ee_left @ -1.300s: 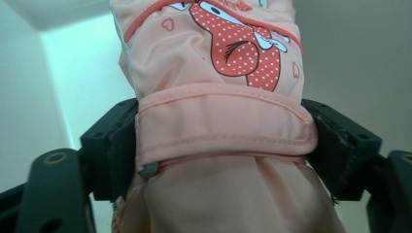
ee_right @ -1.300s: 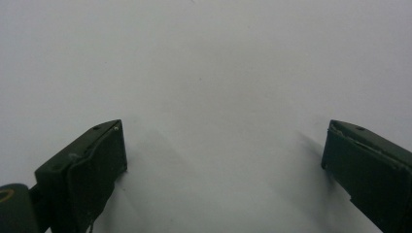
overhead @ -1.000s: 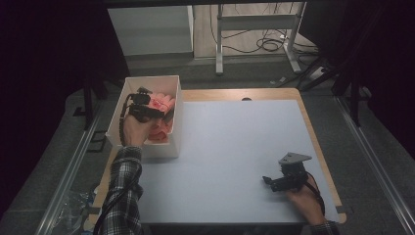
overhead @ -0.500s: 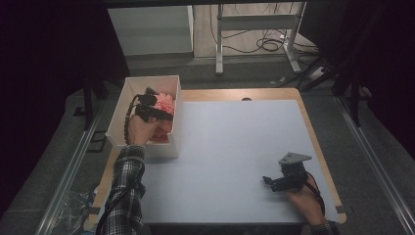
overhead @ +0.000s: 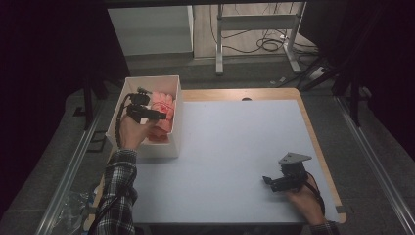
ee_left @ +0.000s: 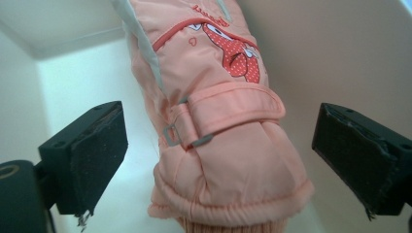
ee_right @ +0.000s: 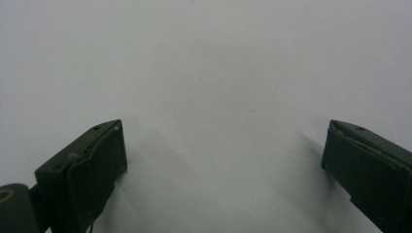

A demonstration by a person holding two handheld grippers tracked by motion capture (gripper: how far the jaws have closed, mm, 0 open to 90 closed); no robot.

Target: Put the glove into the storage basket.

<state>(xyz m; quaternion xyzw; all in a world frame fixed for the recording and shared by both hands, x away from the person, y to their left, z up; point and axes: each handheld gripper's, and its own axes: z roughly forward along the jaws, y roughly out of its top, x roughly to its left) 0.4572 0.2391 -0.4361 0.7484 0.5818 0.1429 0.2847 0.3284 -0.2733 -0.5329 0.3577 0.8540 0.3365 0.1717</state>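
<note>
L gripper [overhead: 159,116] over the white box [overhead: 147,149] at far-left of table [overhead: 230,147]. Its jaws have just been opening and now stand wide. Pink mitten [ee_left: 218,121] lies btwn them, seen in the left gripper view, w/ clear gaps both sides, so pads not pressing on it. Mitten: peach-pink padded fabric, strap w/ grey buckle across the wrist, red dotted print further up, ribbed knit cuff at nearest edge. It rests inside the box, against the right-hand wall as that view shows it. In the high view pink mitten [overhead: 164,110] shows as a bunched pink mass in the far-right part of the box, L gripper just above it. L hand [overhead: 131,132] at box's near-left; plaid sleeve [overhead: 115,196] runs in from near edge.

R gripper [overhead: 268,181] low over table at near-right, well apart from box, pointing left. Jaws wide, nothing btwn them; right gripper view has bare pale table surface [ee_right: 218,73] ahead, w/ soft shadows under the pads. R hand [overhead: 303,198] behind it, grey 3-cornered plate on top.

Box sits w/ right wall on the pale table sheet, left side overhanging table's left edge.
</note>
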